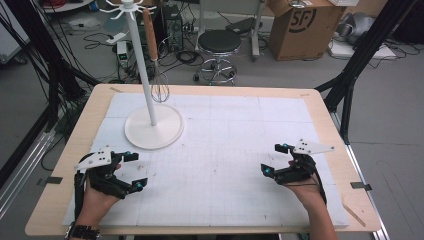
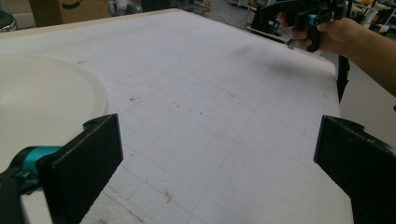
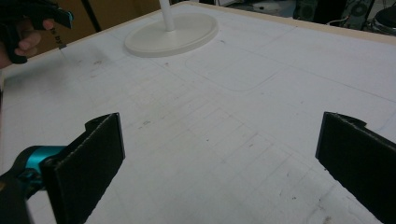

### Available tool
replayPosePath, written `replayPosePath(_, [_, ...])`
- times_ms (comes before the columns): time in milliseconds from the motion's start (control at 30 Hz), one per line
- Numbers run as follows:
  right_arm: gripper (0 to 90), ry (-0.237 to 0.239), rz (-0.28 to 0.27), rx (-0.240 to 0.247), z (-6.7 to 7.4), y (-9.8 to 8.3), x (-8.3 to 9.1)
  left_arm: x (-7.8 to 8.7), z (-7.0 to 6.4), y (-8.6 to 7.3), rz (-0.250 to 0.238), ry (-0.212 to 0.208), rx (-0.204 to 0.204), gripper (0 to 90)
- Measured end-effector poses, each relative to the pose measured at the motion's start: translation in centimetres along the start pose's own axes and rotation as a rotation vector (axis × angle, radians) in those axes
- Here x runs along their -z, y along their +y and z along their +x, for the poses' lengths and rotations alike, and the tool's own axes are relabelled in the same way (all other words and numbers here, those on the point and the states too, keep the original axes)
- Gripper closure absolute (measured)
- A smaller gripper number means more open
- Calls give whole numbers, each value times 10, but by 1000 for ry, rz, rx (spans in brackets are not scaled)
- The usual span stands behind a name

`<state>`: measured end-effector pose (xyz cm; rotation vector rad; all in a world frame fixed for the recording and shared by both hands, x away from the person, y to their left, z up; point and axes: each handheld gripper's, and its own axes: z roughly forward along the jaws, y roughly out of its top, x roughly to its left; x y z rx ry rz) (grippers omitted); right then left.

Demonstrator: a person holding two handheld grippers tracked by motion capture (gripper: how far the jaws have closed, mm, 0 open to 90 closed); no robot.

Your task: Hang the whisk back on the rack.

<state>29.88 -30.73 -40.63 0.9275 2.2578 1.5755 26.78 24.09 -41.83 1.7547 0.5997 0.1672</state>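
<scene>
While both jaws stand wide and empty, left gripper [image 1: 129,171] and right gripper [image 1: 272,158] rest near; next likely reaching far-left for the wooden-handled wire whisk [image 1: 156,65] hanging on the white stand [image 1: 150,95].

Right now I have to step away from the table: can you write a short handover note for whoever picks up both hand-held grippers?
Left hand-held gripper: open, holding nothing, low over the white mat's near-left part, close to the stand's base.
Right hand-held gripper: open, holding nothing, over the near-right part of the mat.
Things: the white stand sits on the far-left part of the mat; a whisk with a wooden handle hangs from one of its top hooks, wire end down.
Done: the whisk is on the hook and both grippers are clear of it.
Left: judging by the layout, nothing else lies on the mat to hang; if the whisk is to come off, the left gripper is nearer.
</scene>
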Motion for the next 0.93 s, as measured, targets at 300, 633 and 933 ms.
replayPosePath(300, [3,-7,22,1,-1,-1,-4,1,0,-3,10,-2,1,18])
replayPosePath(633, [3,11,44,11,1,-1,-11,5,1,-4,4,4,1,18])
replayPosePath(933, [3,11,40,2,-1,-1,-10,4,2,-3,3,9,3,18])
